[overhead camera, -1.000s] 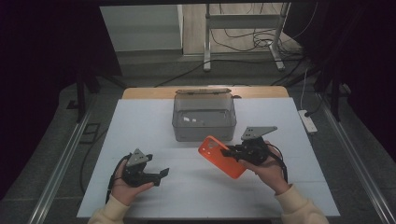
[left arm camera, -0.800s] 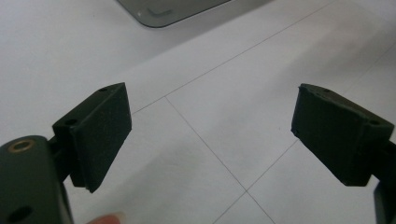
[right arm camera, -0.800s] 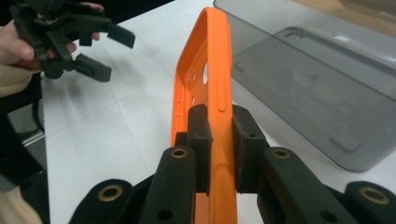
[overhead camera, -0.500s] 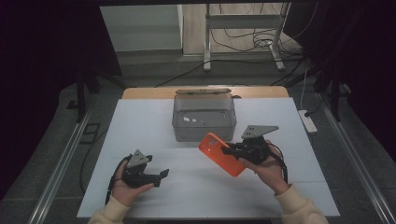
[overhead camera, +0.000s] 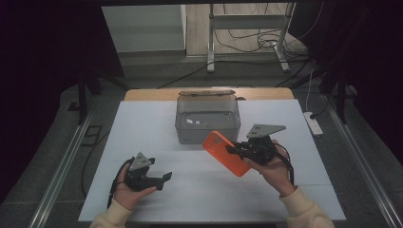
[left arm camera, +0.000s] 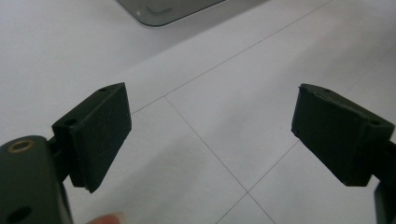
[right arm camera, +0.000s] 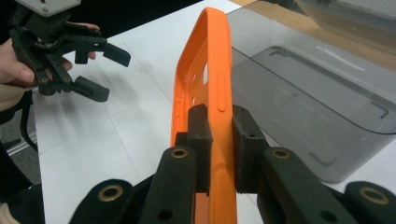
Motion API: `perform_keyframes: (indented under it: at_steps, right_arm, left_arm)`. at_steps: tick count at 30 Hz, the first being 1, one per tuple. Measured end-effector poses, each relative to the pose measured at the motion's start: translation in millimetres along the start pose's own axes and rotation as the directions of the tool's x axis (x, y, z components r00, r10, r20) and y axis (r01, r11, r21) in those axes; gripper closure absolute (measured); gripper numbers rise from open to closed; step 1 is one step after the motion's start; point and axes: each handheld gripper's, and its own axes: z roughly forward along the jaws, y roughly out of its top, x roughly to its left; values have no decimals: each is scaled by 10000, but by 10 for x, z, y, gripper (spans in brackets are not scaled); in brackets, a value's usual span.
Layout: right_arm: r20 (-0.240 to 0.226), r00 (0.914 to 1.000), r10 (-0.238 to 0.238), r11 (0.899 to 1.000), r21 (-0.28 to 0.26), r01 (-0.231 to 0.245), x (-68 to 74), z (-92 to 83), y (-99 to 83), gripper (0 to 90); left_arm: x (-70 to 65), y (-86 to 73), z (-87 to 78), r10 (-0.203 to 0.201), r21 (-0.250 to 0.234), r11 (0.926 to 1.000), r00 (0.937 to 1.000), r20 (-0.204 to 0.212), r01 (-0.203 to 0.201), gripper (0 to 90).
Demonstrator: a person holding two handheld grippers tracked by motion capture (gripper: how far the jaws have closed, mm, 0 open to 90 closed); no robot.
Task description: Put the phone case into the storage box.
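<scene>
Pinching that floppy orange silicone phone case (right arm camera: 212,70) by its side rim, right gripper (right arm camera: 219,126) clamped; light, bendy stuff, grip near the middle; left gripper (left arm camera: 210,135) wide open, empty.

Orange phone case (right arm camera: 212,88): soft-looking matt plastic or rubber, smooth. Storage box (overhead camera: 207,119): translucent grey plastic, glossy. Right gripper (right arm camera: 219,135) and left gripper (left arm camera: 210,135) pads: matt black, slightly rough. Table (overhead camera: 304,128): smooth white, faint sheen; bare wood edge behind.

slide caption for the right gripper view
Right gripper clamps an orange silicone phone case edge-on beside a clear plastic box.
</scene>
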Motion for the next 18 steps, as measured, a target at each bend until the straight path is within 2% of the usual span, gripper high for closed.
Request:
perform_keyframes:
  at_steps: [4, 18]
  right_arm:
    - [186, 9998, -2, 10000, -51, 3, -1, -28, 36, 796]
    - [398, 9990, 194, 9996, -236, -185, -3, -100, 136, 796]
  left_arm:
    - [-2, 4, 0, -114, -70, 9999, 9998, 158, 115, 122]
    - [-13, 7, -1, -51, -62, 10000, 9999, 143, 52, 121]
